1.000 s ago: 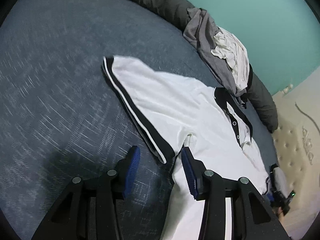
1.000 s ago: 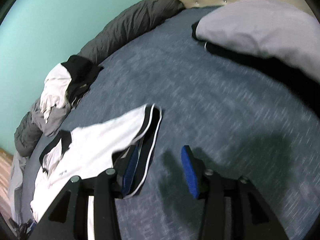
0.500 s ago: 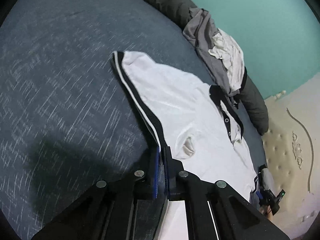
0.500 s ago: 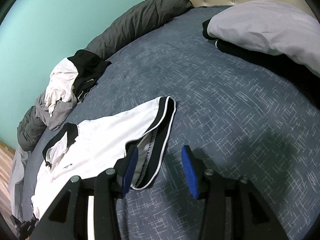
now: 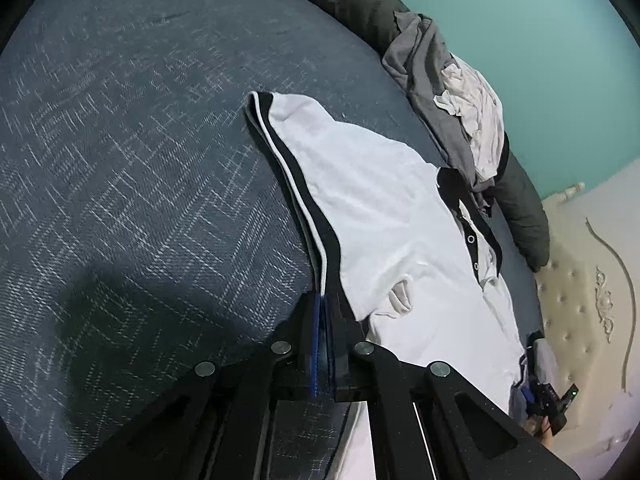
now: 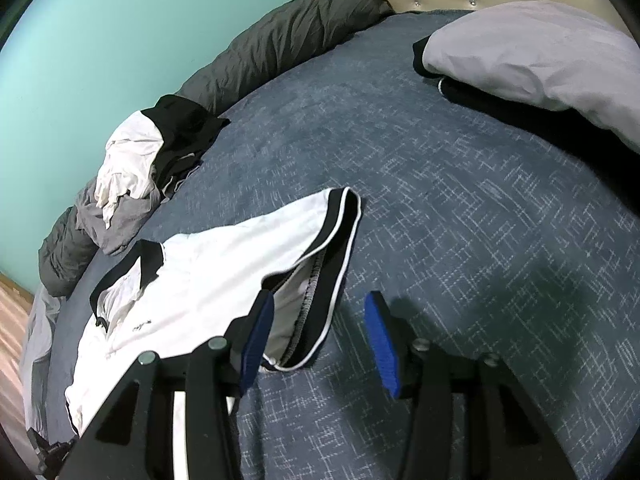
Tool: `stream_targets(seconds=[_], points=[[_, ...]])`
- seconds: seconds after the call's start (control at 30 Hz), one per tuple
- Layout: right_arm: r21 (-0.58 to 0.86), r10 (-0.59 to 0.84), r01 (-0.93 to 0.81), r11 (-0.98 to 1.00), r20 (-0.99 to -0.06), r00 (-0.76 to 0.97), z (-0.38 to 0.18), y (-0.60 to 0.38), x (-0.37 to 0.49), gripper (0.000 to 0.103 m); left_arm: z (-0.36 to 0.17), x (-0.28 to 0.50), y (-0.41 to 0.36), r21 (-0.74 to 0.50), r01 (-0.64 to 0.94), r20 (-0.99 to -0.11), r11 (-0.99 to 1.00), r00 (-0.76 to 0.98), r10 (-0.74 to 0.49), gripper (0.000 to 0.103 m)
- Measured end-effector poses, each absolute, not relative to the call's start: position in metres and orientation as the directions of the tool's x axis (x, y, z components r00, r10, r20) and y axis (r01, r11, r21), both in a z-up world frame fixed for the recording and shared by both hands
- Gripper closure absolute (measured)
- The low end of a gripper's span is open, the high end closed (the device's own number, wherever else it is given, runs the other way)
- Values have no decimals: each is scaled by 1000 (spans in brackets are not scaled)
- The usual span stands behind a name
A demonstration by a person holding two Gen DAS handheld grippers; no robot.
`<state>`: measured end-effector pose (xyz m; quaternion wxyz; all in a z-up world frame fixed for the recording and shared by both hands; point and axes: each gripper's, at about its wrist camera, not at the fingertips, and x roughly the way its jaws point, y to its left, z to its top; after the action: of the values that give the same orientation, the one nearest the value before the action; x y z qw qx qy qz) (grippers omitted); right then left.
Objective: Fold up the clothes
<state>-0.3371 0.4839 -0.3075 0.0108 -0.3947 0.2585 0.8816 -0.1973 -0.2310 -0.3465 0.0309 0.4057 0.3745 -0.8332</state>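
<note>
left gripper (image 5: 322, 300): fingers clenched on shirt (image 5: 380, 208) hem | right gripper (image 6: 320, 328): fingers released, hem corner lying between them | shirt flat on bed (image 5: 140, 140)

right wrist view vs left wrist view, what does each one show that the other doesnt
Only the right wrist view shows the grey pillow, the wooden floor, and the right gripper open around the shirt's hem corner.

Only the left wrist view shows the shirt's button placket and the left gripper shut on the black hem band.

Both show the white polo shirt spread on the blue bedspread, the clothes pile, the dark duvet roll, the teal wall and the tufted headboard.
</note>
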Motion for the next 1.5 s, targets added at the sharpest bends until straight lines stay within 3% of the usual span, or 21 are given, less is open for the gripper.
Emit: stream_targets(seconds=[0.1,0.23,0.4,0.53,1.03,1.23,1.4,1.5], points=[[459,-199,-223,-860,-704,-681,-311,484,-336,54,-341,-196,-233,-581,367,-706,-726,-672,225,93],[477,-221,-224,-850,-709,-670,-317,486,-340,46,-329,-194,-231,-546,363,-701,-755,-691,176,60],[503,-252,-225,-835,-712,-655,-322,491,-347,42,-324,-194,-230,-514,368,-706,-775,-694,139,59],[514,-258,-237,-824,-713,-652,-323,495,-350,42,-322,-195,-228,-505,365,-707,-782,-694,132,49],[561,-402,-184,-807,-751,-523,-316,480,-289,42,-303,-179,-206,-504,275,-722,-819,-655,224,49],[508,-443,-81,-857,-809,-385,-294,468,-242,42,-283,-134,-185,-456,153,-791,-876,-521,321,49],[477,-472,37,-878,-849,-237,-284,446,-189,42,-283,-77,-173,-373,72,-866,-925,-386,319,49],[479,-487,87,-874,-856,-174,-284,434,-153,42,-292,-46,-169,-396,61,-879,-916,-312,360,49]])
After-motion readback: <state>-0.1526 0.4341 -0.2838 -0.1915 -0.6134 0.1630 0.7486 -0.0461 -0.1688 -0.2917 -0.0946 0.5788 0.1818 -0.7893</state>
